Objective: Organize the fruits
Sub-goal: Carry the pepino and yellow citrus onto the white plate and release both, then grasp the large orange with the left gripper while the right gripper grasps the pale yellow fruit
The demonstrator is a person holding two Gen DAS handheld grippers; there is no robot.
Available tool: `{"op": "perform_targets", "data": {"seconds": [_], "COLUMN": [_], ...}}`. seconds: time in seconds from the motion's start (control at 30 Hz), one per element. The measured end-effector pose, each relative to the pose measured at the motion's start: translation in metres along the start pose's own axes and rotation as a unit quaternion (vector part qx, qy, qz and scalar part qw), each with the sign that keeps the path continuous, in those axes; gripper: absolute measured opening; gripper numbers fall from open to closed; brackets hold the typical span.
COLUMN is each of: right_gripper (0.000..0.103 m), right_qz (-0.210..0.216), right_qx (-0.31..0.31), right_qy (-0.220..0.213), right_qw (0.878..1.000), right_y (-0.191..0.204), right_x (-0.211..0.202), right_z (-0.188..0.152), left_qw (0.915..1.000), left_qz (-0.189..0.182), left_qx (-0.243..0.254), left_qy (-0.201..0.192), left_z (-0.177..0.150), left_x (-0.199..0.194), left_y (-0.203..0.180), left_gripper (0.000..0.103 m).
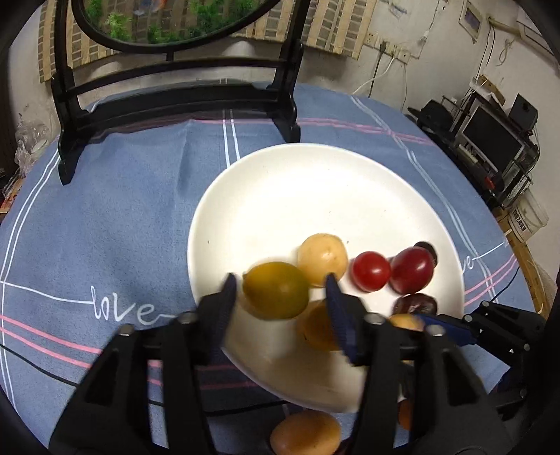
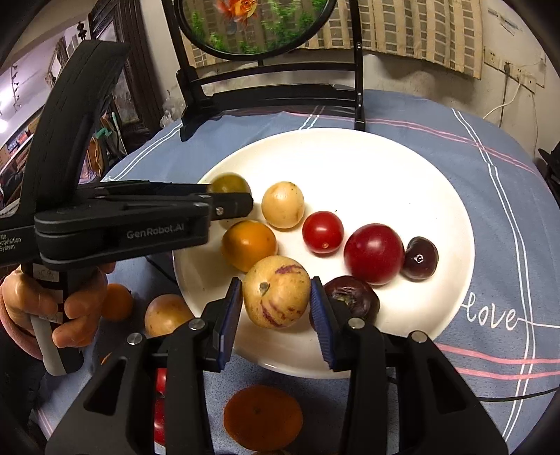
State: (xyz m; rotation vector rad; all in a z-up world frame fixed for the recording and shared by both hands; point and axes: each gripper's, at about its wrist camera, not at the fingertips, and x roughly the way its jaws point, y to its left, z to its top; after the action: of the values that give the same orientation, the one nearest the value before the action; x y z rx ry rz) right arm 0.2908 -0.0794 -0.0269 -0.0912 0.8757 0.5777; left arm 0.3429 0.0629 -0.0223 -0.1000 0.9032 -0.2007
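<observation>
White plate [image 2: 402, 168] on blue plaid tablecloth [image 2: 507, 196], holds eight fruits in the right wrist view: olive-yellow tomato [image 2: 229, 183], pale yellow fruit [image 2: 282, 204], orange tomato [image 2: 248, 245], small red cherry tomato [image 2: 322, 232], large dark-red plum [image 2: 373, 253], two dark purple fruits [image 2: 420, 258] and [image 2: 353, 301], and one cream melon-like fruit with purple streaks [image 2: 276, 290]. The streaked one is round, stem scar facing camera, sits near the plate's front edge.

Off the plate on the cloth: an orange mandarin [image 2: 262, 418] in front, a yellow-tan fruit [image 2: 166, 313] at the left rim, a small orange fruit [image 2: 117, 301] by the person's hand [image 2: 52, 308], red fruit [image 2: 160, 381] partly hidden under the gripper body, count unclear.

Right gripper [image 2: 276, 301] straddles the streaked fruit, blue pads on either side; left pad looks just shy of it, right pad at its edge. Contact can't be confirmed.

Left gripper [image 1: 280, 290] is open wide around the olive-yellow tomato [image 1: 276, 290], gaps visible on both sides, not gripping. Motion blur in the left wrist view.

Behind the plate, a black stand [image 2: 266, 94] with a round framed panel [image 2: 255, 24] on the cloth.
</observation>
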Motion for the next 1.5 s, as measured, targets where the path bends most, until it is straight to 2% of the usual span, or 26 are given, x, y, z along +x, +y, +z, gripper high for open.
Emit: {"op": "perform_targets", "data": {"seconds": [0.07,0.1,0.17,0.2,0.23,0.33,0.5,0.6,0.73,0.87,0.97,1.03,1.2,1.5], "right_gripper": [0.05,0.064,0.065,0.065,0.065,0.065,0.069,0.069,0.069,0.069,0.069,0.069,0.069,0.064], "right_qz": [-0.004,-0.009,-0.012,-0.016,-0.02,-0.027,-0.02,-0.023,-0.01,0.0,0.014,0.025,0.031,0.076], "right_qx": [0.0,0.001,0.0,-0.006,-0.01,-0.016,-0.004,0.008,0.044,0.044,0.025,0.021,0.035,-0.006], "right_qy": [-0.004,-0.013,-0.027,-0.033,-0.041,-0.061,-0.092,-0.106,-0.091,-0.066,-0.051,-0.057,-0.063,-0.01], "right_qw": [1.0,1.0,1.0,0.999,0.999,0.998,0.996,0.994,0.995,0.997,0.998,0.998,0.997,0.997], "right_y": [0.001,0.002,0.004,0.007,0.01,0.017,0.016,0.008,-0.013,-0.017,-0.008,-0.005,-0.009,0.011], "right_x": [-0.004,-0.01,-0.018,-0.025,-0.031,-0.053,-0.083,-0.093,-0.098,-0.105,-0.109,-0.116,-0.12,-0.113], "right_z": [0.001,0.001,-0.002,-0.004,-0.006,-0.018,-0.046,-0.066,-0.096,-0.125,-0.142,-0.148,-0.153,-0.164], "left_qw": [0.9998,0.9996,0.9988,0.9984,0.9979,0.9968,0.9959,0.9955,0.9963,0.9961,0.9971,0.9975,0.9988,0.9993], "left_qz": [0.006,0.008,0.016,0.019,0.022,0.015,-0.018,-0.007,0.017,0.018,-0.008,-0.017,-0.018,-0.023], "left_qx": [0.003,0.005,0.011,0.015,0.019,0.022,-0.006,-0.009,0.004,0.036,0.029,0.023,0.009,-0.004], "left_qy": [-0.02,-0.028,-0.045,-0.05,-0.058,-0.076,-0.088,-0.094,-0.085,-0.078,-0.069,-0.065,-0.044,-0.031], "left_z": [0.0,0.0,-0.005,-0.008,-0.013,-0.032,-0.074,-0.108,-0.148,-0.18,-0.182,-0.182,-0.182,-0.181], "left_x": [-0.015,-0.022,-0.04,-0.048,-0.058,-0.082,-0.111,-0.119,-0.123,-0.124,-0.124,-0.123,-0.116,-0.111], "left_y": [-0.002,-0.003,-0.008,-0.01,-0.013,-0.019,-0.025,-0.03,-0.036,-0.047,-0.045,-0.043,-0.04,-0.037], "left_gripper": [0.073,0.079,0.082,0.089,0.09,0.092,0.099,0.099,0.099,0.099,0.099,0.099,0.099,0.099]}}
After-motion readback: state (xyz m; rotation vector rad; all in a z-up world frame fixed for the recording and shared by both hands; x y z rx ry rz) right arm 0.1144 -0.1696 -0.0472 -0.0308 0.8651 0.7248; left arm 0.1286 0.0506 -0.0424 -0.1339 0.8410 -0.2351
